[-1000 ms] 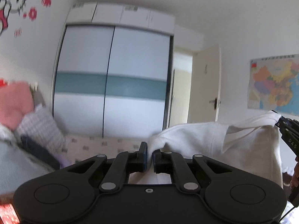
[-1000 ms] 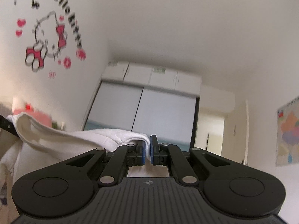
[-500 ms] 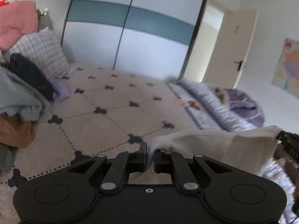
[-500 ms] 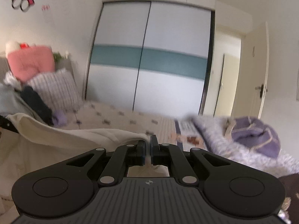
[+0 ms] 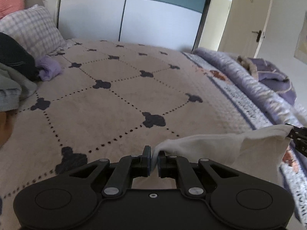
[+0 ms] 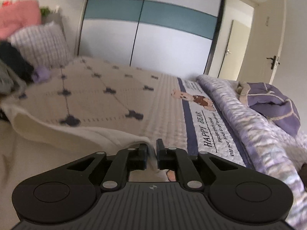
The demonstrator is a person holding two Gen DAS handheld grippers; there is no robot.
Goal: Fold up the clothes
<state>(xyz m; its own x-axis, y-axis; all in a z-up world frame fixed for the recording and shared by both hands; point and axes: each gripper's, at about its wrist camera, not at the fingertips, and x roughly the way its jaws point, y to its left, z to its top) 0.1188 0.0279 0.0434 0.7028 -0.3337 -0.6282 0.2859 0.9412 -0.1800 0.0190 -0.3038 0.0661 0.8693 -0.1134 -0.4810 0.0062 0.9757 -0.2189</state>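
My left gripper (image 5: pixel 153 156) pinches one corner of the white garment (image 5: pixel 220 143), jaws nearly together on the cloth. My right gripper (image 6: pixel 151 149) has the opposite corner between its jaws, which are opening; the pads look clear of the fabric, though blur makes that uncertain. The garment hangs stretched between both grippers, low over the patterned bedspread (image 5: pixel 119 99).

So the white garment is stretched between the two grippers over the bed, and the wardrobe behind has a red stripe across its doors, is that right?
Not quite: the stripe on the wardrobe is teal, not red, as the left wrist view shows. The rest holds: the white garment spans from the left gripper to the right gripper, above the bed.
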